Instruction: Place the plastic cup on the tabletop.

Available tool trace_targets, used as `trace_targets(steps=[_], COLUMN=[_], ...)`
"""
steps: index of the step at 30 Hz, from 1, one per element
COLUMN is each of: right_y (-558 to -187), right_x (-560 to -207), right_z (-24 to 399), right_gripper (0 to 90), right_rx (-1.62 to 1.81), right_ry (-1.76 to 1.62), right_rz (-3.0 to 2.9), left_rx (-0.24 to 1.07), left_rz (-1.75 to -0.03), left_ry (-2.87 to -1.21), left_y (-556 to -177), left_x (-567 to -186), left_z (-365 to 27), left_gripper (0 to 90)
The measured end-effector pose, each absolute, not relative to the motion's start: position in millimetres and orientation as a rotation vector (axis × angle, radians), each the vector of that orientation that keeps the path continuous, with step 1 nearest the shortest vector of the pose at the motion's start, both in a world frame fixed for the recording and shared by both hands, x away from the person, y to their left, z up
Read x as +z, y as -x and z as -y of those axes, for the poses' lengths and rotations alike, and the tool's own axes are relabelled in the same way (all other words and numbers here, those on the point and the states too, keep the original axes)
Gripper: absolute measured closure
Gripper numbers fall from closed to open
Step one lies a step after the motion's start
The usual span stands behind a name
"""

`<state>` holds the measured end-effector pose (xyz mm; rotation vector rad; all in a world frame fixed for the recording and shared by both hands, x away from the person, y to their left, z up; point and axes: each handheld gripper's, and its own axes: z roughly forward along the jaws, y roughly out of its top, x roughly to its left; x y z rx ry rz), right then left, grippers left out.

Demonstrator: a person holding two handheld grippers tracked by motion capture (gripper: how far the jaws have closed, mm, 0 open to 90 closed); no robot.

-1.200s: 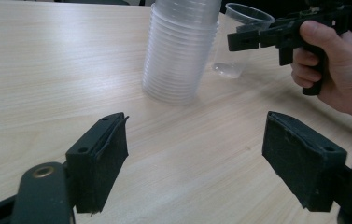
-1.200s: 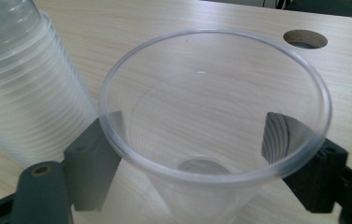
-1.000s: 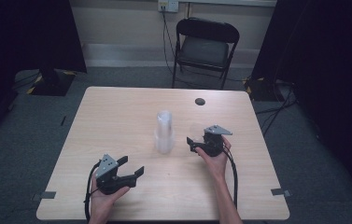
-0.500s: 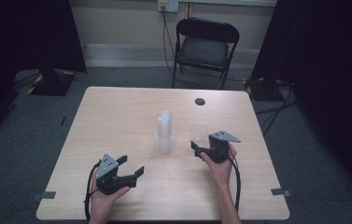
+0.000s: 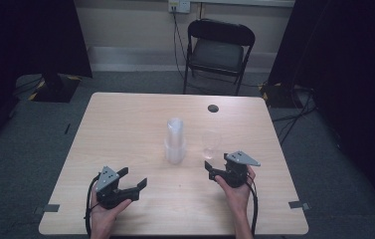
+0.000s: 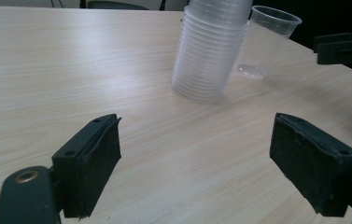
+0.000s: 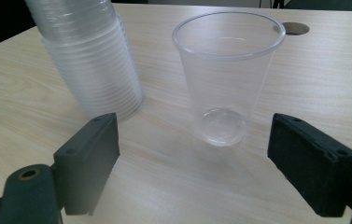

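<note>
two grippers sit low over the near half of the table (image 5: 125, 119), and between them and the far edge stand the clear plastic things. going from the left: the left gripper (image 5: 134, 180) rests in the person's left hand near the front edge, its jaws spread as wide as they go with only bare wood between them, and they have just been opening the last bit further. it is well apart from the cups. next, about mid-table, comes the stack of cups (image 5: 175, 142), upright, many nested together, the top ones rising out of the rest. just beside it on the right, apart from it by a small gap, stands the single cup (image 5: 211, 143), upright and empty, mouth up. nearest it is the right gripper (image 5: 213, 168), jaws wide and holding nothing; they have just been closing a little, yet the cup in the right gripper view (image 7: 227, 77) stands beyond the pads, not between them.

the single cup looks thin-walled, very light and smooth, so it would tip or skate at a nudge and buckle under a hard squeeze. i judge the best hold to be across the wall a little under the stiff rolled rim, with gentle pressure. farther right and back lies a small dark disc (image 5: 213, 108).
</note>
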<state>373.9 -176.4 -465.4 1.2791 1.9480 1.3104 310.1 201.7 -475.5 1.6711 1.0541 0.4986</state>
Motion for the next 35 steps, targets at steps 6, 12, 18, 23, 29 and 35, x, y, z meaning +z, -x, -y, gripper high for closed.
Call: trace_targets(steps=[6,12,18,23,29,35], right_y=[-357,-342,-327,-317,-304,-305], right_x=[-466,-471,-474,-474,-476,-478], right_z=[173,170,171,172,170,172], right_gripper=[16.2,16.7,17.1,17.2,17.2,17.2], right_rx=[1.326,1.343,1.32,1.337,1.332,1.336], right_ry=[-1.27,-1.281,-1.277,-1.28,-1.282,-1.296], right_rz=[-1.95,-1.949,-1.94,-1.935,-1.927,-1.922], left_rx=[0.491,0.484,0.481,0.487,0.491,0.488], left_rz=[-1.051,-1.049,-1.056,-1.071,-1.09,-1.099], left_ry=[-1.676,-1.686,-1.696,-1.686,-1.679,-1.678], left_y=[-307,-306,-304,-303,-303,-304], left_x=[-477,-480,-483,-486,-489,-489], left_z=[-204,-203,-203,-207,-209,-209], left_gripper=[15.9,15.9,15.9,15.9,15.9,15.8])
